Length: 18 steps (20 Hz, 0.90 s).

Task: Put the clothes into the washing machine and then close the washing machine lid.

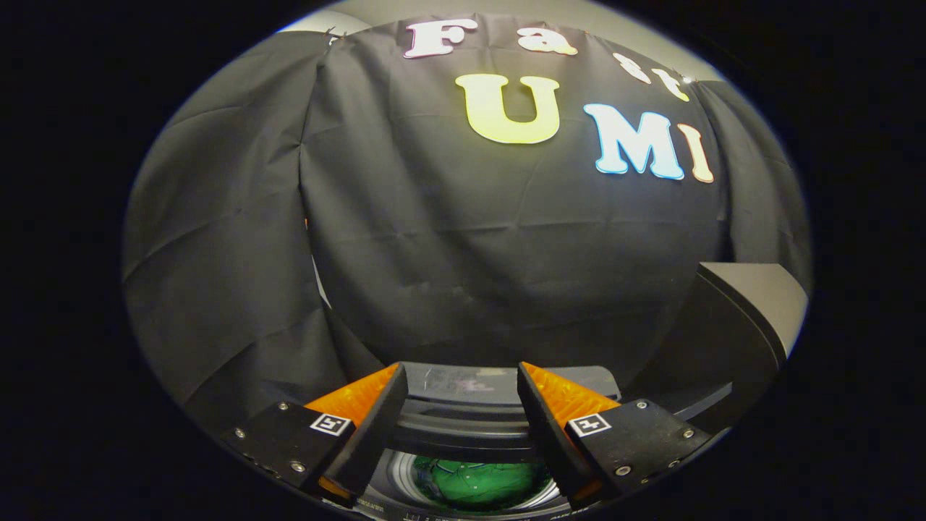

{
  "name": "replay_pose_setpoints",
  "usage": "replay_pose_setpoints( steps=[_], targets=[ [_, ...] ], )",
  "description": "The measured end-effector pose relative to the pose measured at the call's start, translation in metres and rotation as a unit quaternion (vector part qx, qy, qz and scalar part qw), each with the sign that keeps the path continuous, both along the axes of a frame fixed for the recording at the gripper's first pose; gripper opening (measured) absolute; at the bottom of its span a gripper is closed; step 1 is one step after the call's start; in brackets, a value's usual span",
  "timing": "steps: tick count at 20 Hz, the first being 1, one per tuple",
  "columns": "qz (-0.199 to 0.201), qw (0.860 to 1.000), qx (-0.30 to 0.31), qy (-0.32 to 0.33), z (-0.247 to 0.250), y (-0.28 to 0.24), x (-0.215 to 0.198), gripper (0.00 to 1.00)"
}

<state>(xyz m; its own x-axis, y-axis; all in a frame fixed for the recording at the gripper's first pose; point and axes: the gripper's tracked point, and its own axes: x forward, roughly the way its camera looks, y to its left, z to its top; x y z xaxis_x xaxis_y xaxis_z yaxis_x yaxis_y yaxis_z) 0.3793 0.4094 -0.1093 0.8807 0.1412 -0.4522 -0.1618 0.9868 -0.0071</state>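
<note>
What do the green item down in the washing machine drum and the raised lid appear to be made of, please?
The green clothes, below and between the open gripper fingers, look like soft matte fabric, creased and bunched. The lid looks like hard, smooth dark plastic, perhaps tinted glass; it has a rigid edge and a faint sheen.

The green clothes (481,483) lie partly hidden behind the washing machine lid (463,412); fingers (376,420) cover its sides.

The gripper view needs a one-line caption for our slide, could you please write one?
Open tool poised above the grey top-loading washing machine, green crumpled clothes in its drum, dark raised lid alongside.
</note>
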Motion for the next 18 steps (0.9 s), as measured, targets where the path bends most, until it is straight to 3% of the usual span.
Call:
replay_pose_setpoints(
  steps=[3, 7, 18],
  targets=[
    [0.003, 1.0, 0.002, 0.017, -0.026, -0.01, -0.028, 0.94],
    [0.013, 1.0, 0.011, -0.014, -0.018, -0.031, -0.062, 0.94],
    [0.036, 0.989, 0.019, -0.141, 0.097, -0.138, -0.129, 0.94]
  ],
)
